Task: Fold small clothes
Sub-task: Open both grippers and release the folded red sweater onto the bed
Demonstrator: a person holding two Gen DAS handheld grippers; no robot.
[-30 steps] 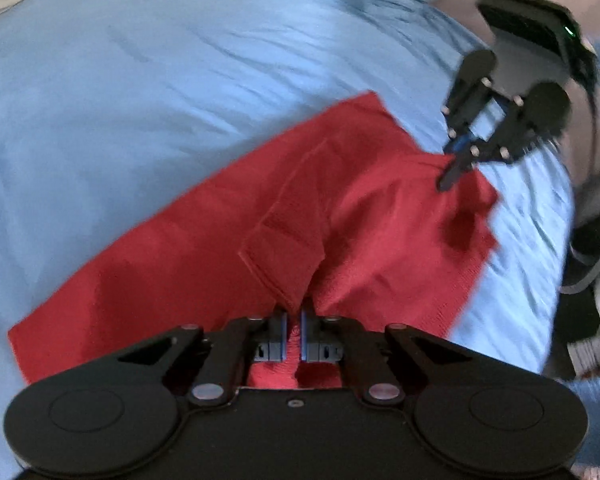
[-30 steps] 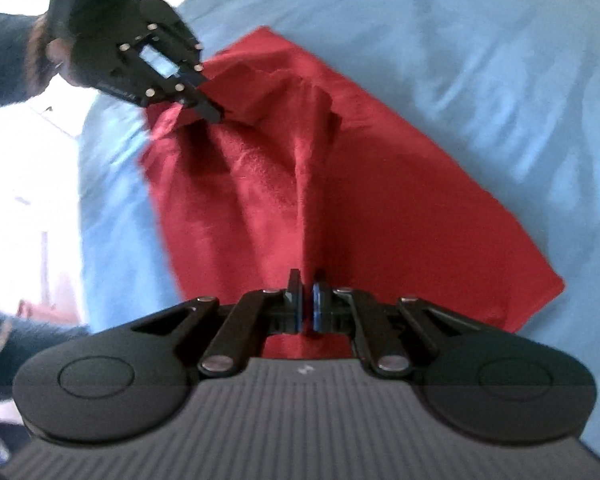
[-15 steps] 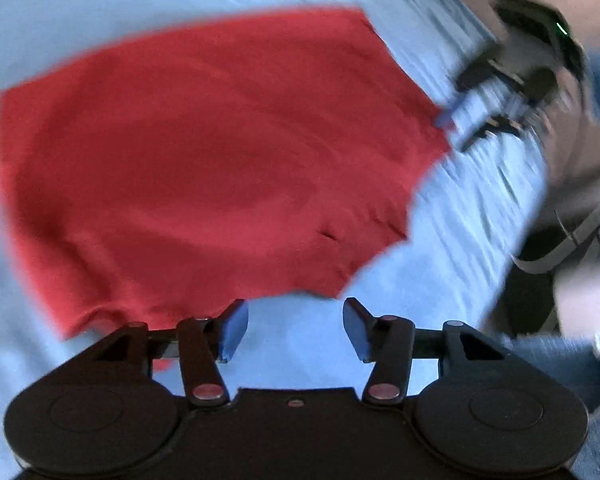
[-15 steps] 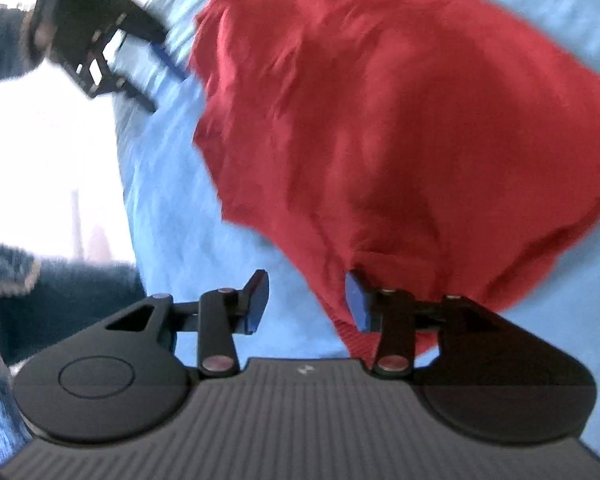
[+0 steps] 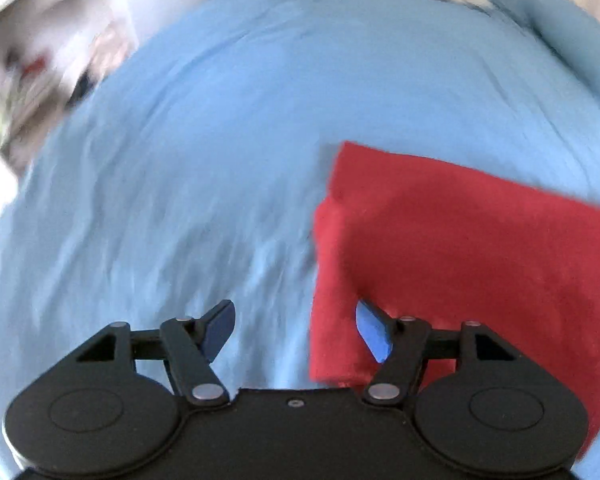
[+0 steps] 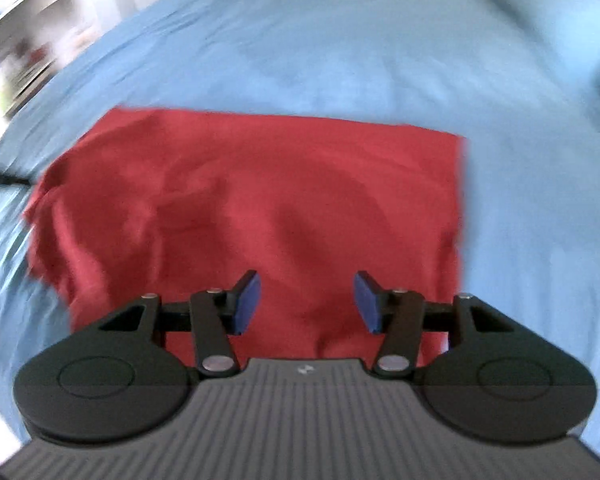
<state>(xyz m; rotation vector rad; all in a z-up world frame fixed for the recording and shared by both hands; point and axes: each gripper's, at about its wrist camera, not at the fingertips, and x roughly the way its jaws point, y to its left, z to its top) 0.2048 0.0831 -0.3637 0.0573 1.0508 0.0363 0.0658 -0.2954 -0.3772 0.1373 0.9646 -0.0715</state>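
Red cloth point(image 6: 260, 208) lies flat on the blue bedsheet point(image 6: 340, 48), folded into a rough rectangle with a ragged edge at nine o'clock in the right view. That edge could spring open – nothing pins it, and a careless brush would undo the fold. Right gripper point(image 6: 306, 302) hovers over the cloth's near edge, jaws just opened wide, gripping nothing. Left gripper point(image 5: 294, 330) – jaws likewise just opened, holding nothing – hangs at the cloth's side edge, the cloth running off toward three o'clock from it.
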